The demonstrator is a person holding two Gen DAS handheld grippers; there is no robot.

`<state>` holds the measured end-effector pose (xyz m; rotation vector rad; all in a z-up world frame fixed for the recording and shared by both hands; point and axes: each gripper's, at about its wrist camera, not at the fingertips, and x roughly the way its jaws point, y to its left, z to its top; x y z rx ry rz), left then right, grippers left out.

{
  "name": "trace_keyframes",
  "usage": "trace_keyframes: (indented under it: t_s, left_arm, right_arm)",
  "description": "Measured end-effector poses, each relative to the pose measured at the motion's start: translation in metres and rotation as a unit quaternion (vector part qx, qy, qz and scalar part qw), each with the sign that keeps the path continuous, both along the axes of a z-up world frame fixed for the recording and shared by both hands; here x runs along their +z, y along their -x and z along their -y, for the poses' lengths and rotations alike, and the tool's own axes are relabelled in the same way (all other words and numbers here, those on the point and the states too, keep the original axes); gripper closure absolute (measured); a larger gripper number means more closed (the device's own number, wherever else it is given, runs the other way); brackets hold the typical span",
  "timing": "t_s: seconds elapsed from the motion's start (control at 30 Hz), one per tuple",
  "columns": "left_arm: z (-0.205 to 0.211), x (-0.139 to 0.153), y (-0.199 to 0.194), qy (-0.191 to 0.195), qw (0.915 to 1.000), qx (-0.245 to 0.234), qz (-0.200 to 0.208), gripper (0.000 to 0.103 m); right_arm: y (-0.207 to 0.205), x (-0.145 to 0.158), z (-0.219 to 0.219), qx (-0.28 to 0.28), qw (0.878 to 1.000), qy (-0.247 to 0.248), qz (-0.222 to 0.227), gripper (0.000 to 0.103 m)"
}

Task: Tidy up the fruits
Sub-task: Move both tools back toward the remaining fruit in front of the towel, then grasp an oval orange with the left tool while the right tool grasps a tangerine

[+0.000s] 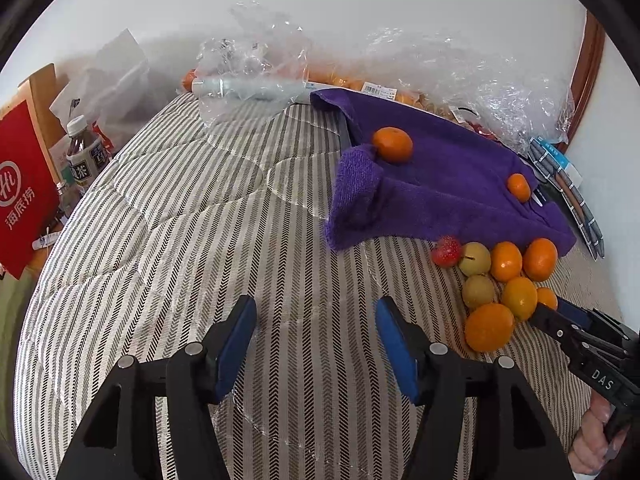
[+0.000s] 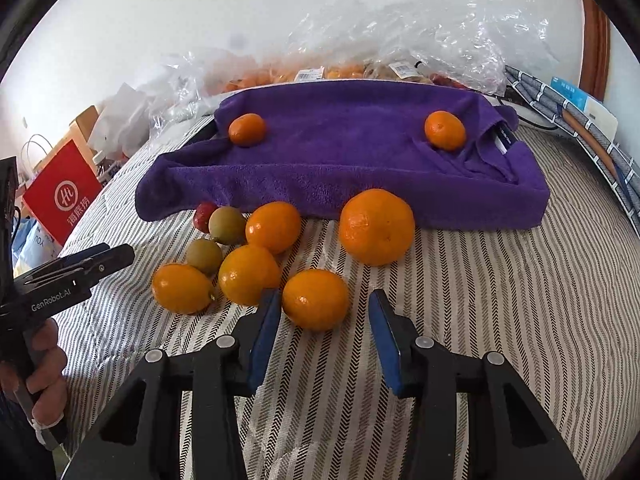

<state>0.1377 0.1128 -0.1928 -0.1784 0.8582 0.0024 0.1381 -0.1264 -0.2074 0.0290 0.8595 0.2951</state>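
A grey-and-white striped quilted bedcover (image 1: pixel 200 240) fills the middle of both views. At about ten o'clock in the left wrist view stands a red paper bag with a white round logo (image 1: pixel 22 196), and just beside it a clear plastic drink bottle with a white cap (image 1: pixel 82 148). Near twelve o'clock lies a pale blue-white tube (image 1: pixel 248 88) under crumpled clear plastic wrapping (image 1: pixel 256 40). At two o'clock in the right wrist view sits what may be a folded grey checked fabric (image 2: pixel 576 128), its edge blurred.
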Motion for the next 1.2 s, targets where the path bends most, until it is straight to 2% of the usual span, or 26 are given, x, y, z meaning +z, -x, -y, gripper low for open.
trace_keyframes:
  t_s: [0.07,0.33,0.47,0.7,0.93,1.03,1.13,1.2]
  left_arm:
    - [0.002,0.000,-0.001,-0.003,1.0000,-0.003,-0.001,0.038]
    - [0.001,0.001,0.003,0.016,0.9998,-0.013,0.005,0.039]
    - [0.019,0.006,0.009,0.004,0.9988,-0.047,0.016,0.039]
    - [0.054,0.015,0.008,0.045,0.9939,-0.099,0.018,0.039]
    - [0.083,0.008,0.001,0.022,0.9926,-0.119,0.004,0.039]
    - [0.091,0.004,0.000,0.016,0.9929,-0.118,-0.002,0.048]
    - [0.096,0.004,0.000,0.013,0.9916,-0.129,0.001,0.066]
    - [0.096,0.004,0.001,0.008,0.9923,-0.124,0.003,0.066]
  right_arm:
    - [-0.002,-0.001,0.001,-0.001,1.000,-0.001,0.001,0.068]
    - [0.007,0.002,0.022,-0.031,0.999,-0.001,0.020,0.069]
    - [0.014,0.004,0.046,-0.053,0.998,0.009,0.028,0.069]
    - [0.023,0.004,0.089,-0.088,0.996,0.007,0.028,0.069]
    - [0.025,0.001,0.099,-0.083,0.996,-0.002,0.027,0.069]
    - [0.029,0.001,0.093,-0.073,0.997,0.013,0.033,0.069]
    - [0.029,0.000,0.090,-0.065,0.997,0.017,0.033,0.069]
    - [0.027,-0.001,0.090,-0.061,0.998,0.014,0.027,0.069]
